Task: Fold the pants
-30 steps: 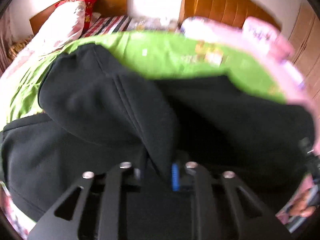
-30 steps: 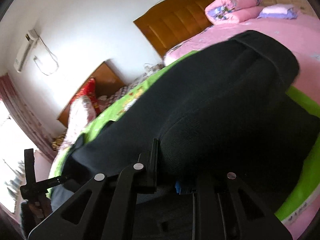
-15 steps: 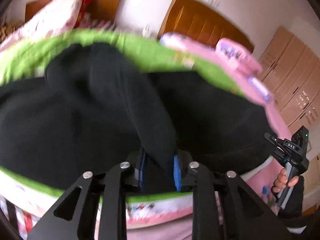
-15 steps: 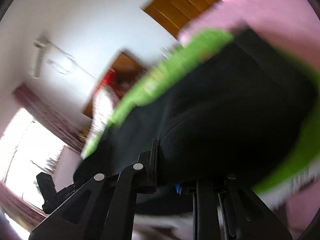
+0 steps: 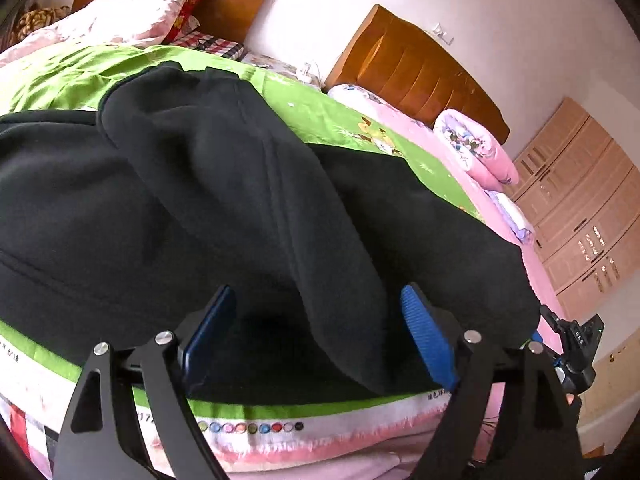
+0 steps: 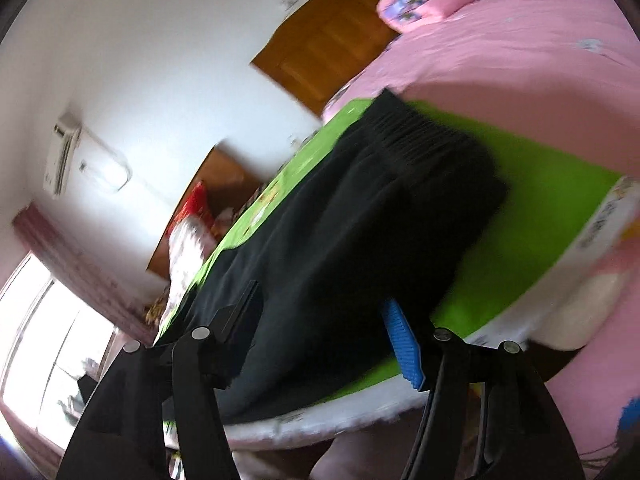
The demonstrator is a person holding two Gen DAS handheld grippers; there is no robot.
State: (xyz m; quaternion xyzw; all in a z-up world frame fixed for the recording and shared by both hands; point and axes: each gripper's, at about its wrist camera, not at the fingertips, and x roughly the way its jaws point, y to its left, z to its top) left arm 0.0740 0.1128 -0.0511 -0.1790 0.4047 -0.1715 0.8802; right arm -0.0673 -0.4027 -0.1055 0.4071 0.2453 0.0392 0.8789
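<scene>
Black fleece pants (image 5: 224, 200) lie folded over on a green sheet (image 5: 340, 120) at the near edge of the bed. A loose fold of the top layer runs down between the fingers of my left gripper (image 5: 318, 332), which is open, its blue pads (image 5: 426, 336) apart from the cloth. In the right wrist view the pants (image 6: 360, 220) stretch away with the ribbed waistband (image 6: 424, 136) at the far end. My right gripper (image 6: 324, 316) is open at the near hem, holding nothing.
The green sheet covers a pink bedspread (image 6: 520, 52). Pillows (image 5: 132, 12) and a wooden headboard (image 5: 416, 68) stand at the back, a rolled pink quilt (image 5: 476, 152) and wardrobe (image 5: 580, 208) to the right. A window (image 6: 40, 340) is at the left.
Both grippers were shut on the pants' edge and have opened and let the cloth go. The lifted layer now rests on the lower one, and both grippers have drawn back toward the bed's edge.
</scene>
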